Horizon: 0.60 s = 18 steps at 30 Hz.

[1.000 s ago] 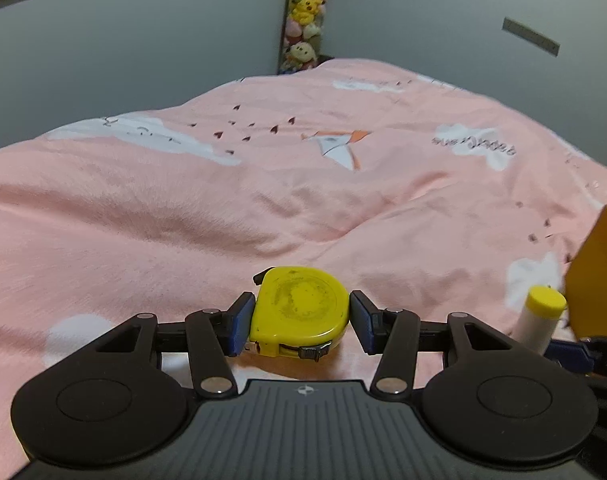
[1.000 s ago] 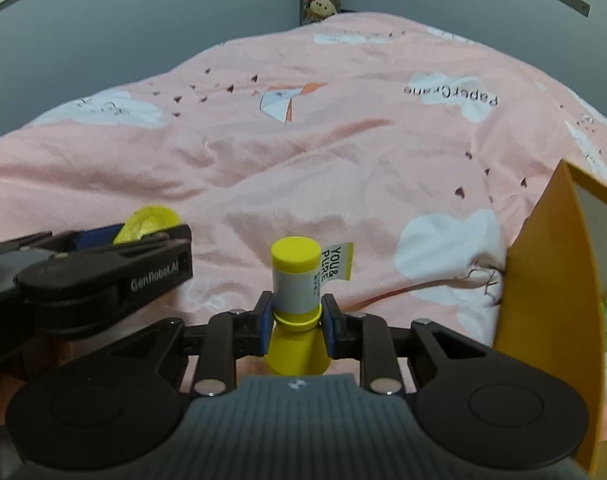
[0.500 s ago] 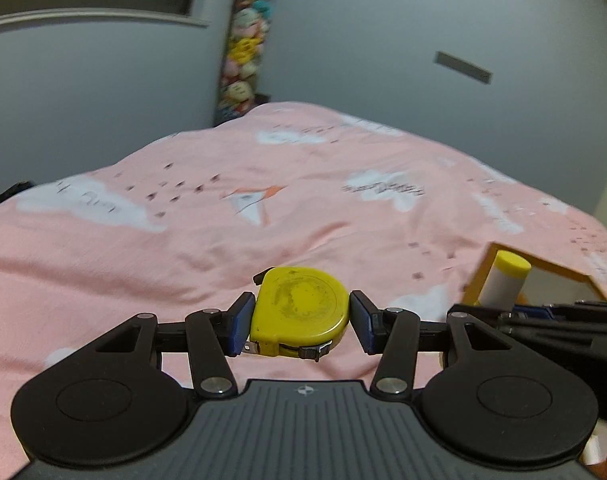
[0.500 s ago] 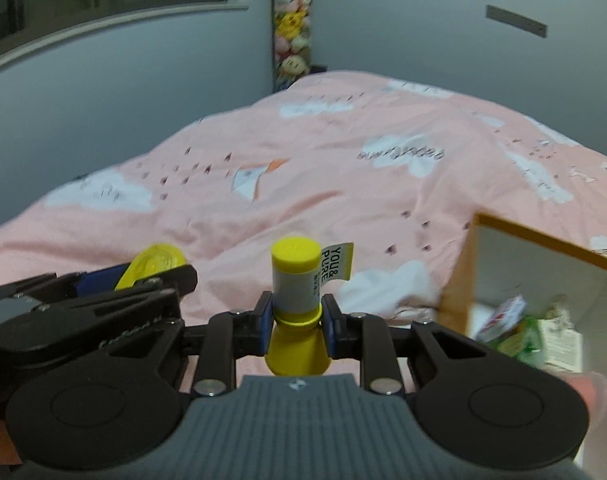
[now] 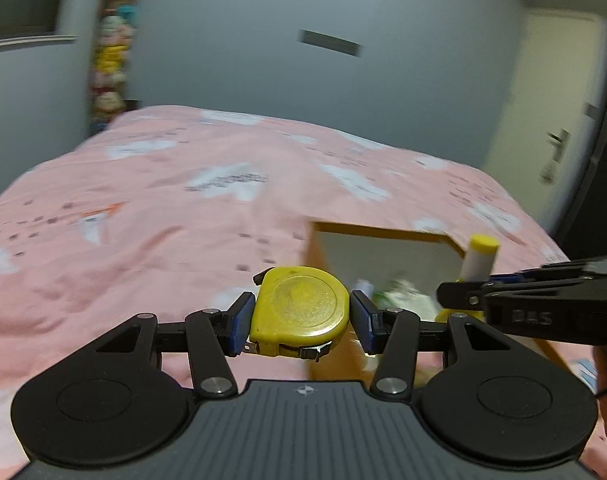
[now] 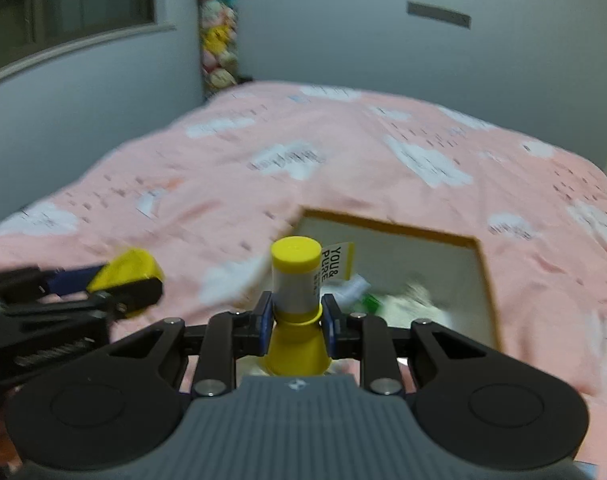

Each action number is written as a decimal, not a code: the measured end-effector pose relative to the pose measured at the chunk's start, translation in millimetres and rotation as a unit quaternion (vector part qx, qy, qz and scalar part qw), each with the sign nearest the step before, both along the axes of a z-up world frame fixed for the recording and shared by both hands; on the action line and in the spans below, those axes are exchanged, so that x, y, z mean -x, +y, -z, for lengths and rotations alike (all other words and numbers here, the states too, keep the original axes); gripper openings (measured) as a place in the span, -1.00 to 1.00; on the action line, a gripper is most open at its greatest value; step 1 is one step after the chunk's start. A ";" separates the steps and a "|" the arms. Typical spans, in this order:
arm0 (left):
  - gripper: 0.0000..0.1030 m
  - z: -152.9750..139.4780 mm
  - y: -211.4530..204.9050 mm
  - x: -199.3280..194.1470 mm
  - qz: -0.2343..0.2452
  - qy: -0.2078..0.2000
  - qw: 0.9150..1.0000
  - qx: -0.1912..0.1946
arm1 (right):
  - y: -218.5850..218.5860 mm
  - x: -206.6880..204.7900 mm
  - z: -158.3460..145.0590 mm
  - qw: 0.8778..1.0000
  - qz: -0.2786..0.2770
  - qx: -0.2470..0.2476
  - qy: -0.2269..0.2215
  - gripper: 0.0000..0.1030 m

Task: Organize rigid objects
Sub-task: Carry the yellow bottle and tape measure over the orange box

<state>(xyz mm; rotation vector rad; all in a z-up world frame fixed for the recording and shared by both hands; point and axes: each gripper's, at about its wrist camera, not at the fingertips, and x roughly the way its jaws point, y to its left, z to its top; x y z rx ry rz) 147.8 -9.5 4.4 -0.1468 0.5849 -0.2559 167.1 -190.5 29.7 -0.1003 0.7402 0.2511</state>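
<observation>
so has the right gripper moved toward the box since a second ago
Yes. In the right wrist view the orange box has shifted from the right edge to just ahead of the right gripper, which holds the yellow-capped bottle.

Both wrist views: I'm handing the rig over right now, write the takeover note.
Left tongs: shut on the yellow tape measure, held above the pink bedspread.
Right tongs: shut on the yellow-capped bottle, upright.
The open orange box lies on the bed just ahead, already holding a few blurred items.
Done: both things picked up and carried near the box.
Left: lower each into the box and release.
</observation>
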 end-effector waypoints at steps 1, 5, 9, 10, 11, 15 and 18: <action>0.14 0.7 -7.8 -1.7 0.015 0.002 1.000 -0.001 | -8.1 -2.2 2.7 1.000 0.008 0.011 0.010 -0.54; 0.14 9.5 -33.2 -12.2 0.060 0.019 0.998 -0.007 | -32.2 -11.5 19.3 0.997 0.027 0.060 0.050 -0.54; 0.14 18.5 -49.4 -19.7 0.082 0.031 0.996 -0.012 | -47.0 -16.9 37.4 0.991 0.025 0.098 0.086 -0.54; 0.14 20.6 -52.0 -20.8 0.086 0.033 0.996 -0.014 | -48.1 -17.9 42.1 0.989 0.023 0.112 0.092 -0.54; 0.14 21.2 -54.6 -19.7 0.088 0.035 0.995 -0.015 | -48.9 -17.9 46.2 0.987 0.020 0.123 0.097 -0.54; 0.14 25.4 -62.5 -21.3 0.097 0.035 0.994 -0.025 | -55.6 -23.3 63.5 0.981 0.017 0.146 0.125 -0.54; 0.14 23.8 -65.9 -19.7 0.104 0.032 0.994 -0.030 | -57.1 -25.5 71.4 0.978 0.010 0.160 0.136 -0.54</action>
